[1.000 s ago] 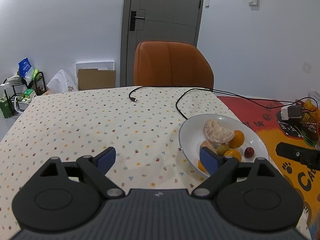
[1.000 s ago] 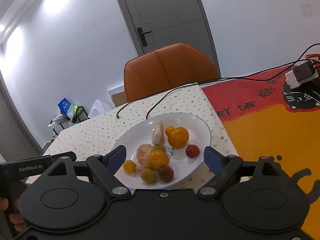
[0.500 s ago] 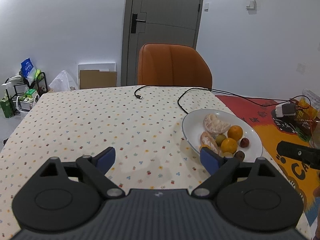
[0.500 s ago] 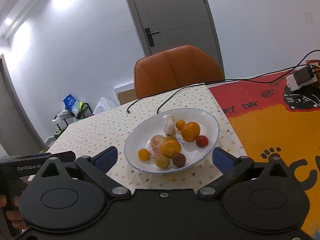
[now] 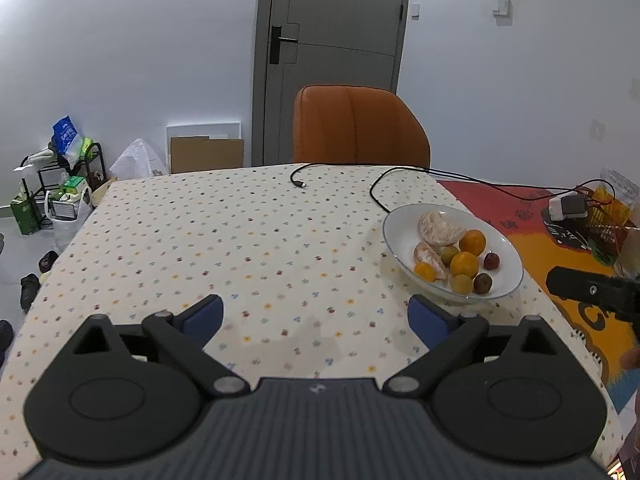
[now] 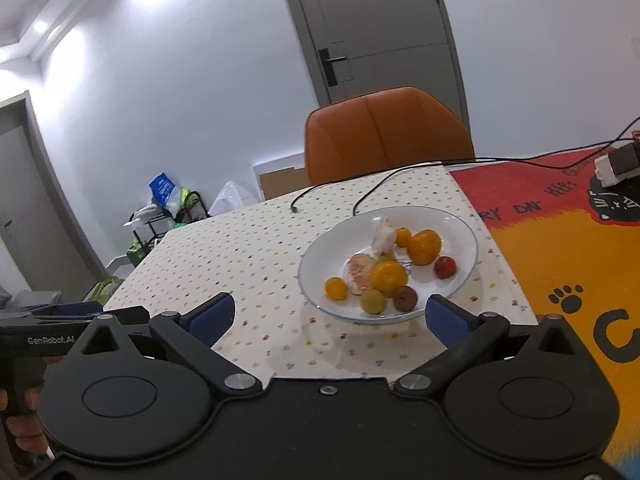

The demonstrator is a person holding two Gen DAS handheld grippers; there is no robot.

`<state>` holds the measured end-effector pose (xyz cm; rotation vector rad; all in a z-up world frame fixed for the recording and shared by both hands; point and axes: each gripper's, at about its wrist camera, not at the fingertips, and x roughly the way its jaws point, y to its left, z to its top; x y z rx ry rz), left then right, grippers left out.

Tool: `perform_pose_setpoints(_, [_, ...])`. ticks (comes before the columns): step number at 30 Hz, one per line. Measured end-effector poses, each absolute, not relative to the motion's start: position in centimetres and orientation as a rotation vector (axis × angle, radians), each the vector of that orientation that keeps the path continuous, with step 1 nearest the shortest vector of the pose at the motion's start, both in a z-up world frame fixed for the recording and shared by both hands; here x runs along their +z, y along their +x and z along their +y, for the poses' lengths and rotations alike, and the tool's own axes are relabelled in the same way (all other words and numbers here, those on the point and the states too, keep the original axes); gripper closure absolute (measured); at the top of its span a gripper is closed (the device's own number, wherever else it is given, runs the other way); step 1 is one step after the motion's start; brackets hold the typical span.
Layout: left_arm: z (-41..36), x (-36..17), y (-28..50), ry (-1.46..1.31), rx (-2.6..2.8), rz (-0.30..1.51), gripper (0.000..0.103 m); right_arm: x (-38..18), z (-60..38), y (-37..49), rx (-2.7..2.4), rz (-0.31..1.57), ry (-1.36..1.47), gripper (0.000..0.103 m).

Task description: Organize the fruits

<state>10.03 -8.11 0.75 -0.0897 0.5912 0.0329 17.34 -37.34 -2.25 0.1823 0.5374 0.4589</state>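
White walls and a grey door (image 5: 332, 60) backed the table (image 5: 240, 240), where the fruits (image 6: 384, 268) sat in a plate (image 6: 464, 228) near its right edge. Both the left gripper (image 5: 316, 316) and right gripper (image 6: 330, 314) hung wide and empty. Small, round and smooth, the fruits would likely roll; the peeled segments looked soft, so a gentle pinch across the middle seemed best.

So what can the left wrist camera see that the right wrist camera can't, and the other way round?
Only the left wrist view shows the white wall switch and the orange basket at the table's far right. Only the right wrist view shows the black paw print on the orange mat and the second grey door on the left. Both show the white plate of fruit, the orange chair and the black cable.
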Motion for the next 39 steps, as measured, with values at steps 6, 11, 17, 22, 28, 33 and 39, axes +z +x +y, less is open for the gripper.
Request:
perform_pose_setpoints(6, [-7.4,1.0,8.1,-0.069,0.026,0.591,0.004,-1.5,-36.4,16.2,0.479,0.547,0.147,0.0])
perform_pose_setpoints(11, [-6.7,1.4,6.5,-0.069,0.022,0.581,0.003,-0.7,-35.8,14.9,0.489,0.535,0.125,0.0])
perform_pose_setpoints(17, [-5.7,2.0,4.8,-0.076,0.036,0.562,0.0,0.5,-35.1,13.5,0.521,0.528,0.092,0.0])
perform_pose_setpoints(22, [-4.7,2.5,3.2,-0.086,0.046,0.544,0.0,1.3,-34.9,12.5,0.53,0.52,0.082,0.0])
perform_pose_setpoints(28, [-3.8,3.1,1.7,-0.093,0.042,0.53,0.0,1.3,-34.6,11.2,0.544,0.528,0.074,0.0])
perform_pose_setpoints(33, [-3.6,3.3,0.7,-0.086,0.047,0.517,0.0,1.4,-34.4,10.0,0.552,0.525,0.061,0.0])
perform_pose_setpoints(39, [-3.4,3.4,0.1,-0.083,0.047,0.519,0.0,2.1,-34.2,9.0,0.563,0.501,0.048,0.0])
